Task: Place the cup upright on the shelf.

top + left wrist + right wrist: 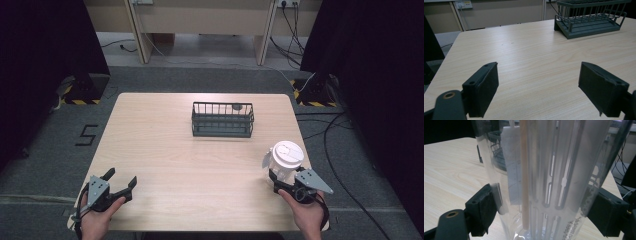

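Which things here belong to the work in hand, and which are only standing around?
In the work:
- clear cup with white lid, between the right gripper jaws
- dark wire rack on the table, probably its destination

Standing around:
- left gripper, open, holding nothing
- cables on the floor

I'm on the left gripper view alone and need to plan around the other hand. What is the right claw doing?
Observer: The right claw is closed around a clear plastic cup with a white lid, near the table's right edge.
Operator: Is the cup upright?
Observer: Yes, in the high view its lid faces up.
Operator: Anything inside it?
Observer: The right gripper view shows pale flat strips standing inside; I cannot tell what they are.
Operator: Is the wire rack loaded?
Observer: The dark wire rack holds nothing I can make out, apart from a small dark thing at its far rim.
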`<state>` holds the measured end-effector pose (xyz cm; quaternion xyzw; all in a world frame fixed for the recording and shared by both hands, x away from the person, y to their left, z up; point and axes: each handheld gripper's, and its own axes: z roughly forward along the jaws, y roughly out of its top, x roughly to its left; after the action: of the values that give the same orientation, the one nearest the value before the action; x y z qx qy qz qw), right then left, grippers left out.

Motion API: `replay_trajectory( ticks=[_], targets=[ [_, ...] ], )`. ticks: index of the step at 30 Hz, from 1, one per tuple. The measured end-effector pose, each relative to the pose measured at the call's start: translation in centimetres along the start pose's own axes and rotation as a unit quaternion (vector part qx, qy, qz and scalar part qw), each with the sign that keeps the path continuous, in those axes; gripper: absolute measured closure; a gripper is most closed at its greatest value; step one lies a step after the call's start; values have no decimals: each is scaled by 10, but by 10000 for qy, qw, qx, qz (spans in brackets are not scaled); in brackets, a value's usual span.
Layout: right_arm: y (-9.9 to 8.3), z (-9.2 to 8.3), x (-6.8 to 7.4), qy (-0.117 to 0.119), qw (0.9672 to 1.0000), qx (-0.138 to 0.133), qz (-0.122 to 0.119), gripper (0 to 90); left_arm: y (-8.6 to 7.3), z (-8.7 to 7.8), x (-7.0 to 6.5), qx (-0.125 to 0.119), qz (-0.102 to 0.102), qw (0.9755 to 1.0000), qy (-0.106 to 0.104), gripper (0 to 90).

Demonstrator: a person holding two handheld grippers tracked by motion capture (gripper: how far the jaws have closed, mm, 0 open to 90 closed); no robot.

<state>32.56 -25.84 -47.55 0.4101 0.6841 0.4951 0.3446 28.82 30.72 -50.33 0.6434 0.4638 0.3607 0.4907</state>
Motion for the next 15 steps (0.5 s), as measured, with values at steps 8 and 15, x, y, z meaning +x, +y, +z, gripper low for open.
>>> replay_trajectory(
  ticks=[8, 15],
  targets=[
    [8, 9, 2, 22, 10000, 26, -85, 185, 0, 0, 0, 0, -9, 10000, 0, 159],
    [15, 15, 2, 29, 9999, 36, -126, 185, 0, 0, 1, 13, -21, 10000, 13, 160]
  ],
)
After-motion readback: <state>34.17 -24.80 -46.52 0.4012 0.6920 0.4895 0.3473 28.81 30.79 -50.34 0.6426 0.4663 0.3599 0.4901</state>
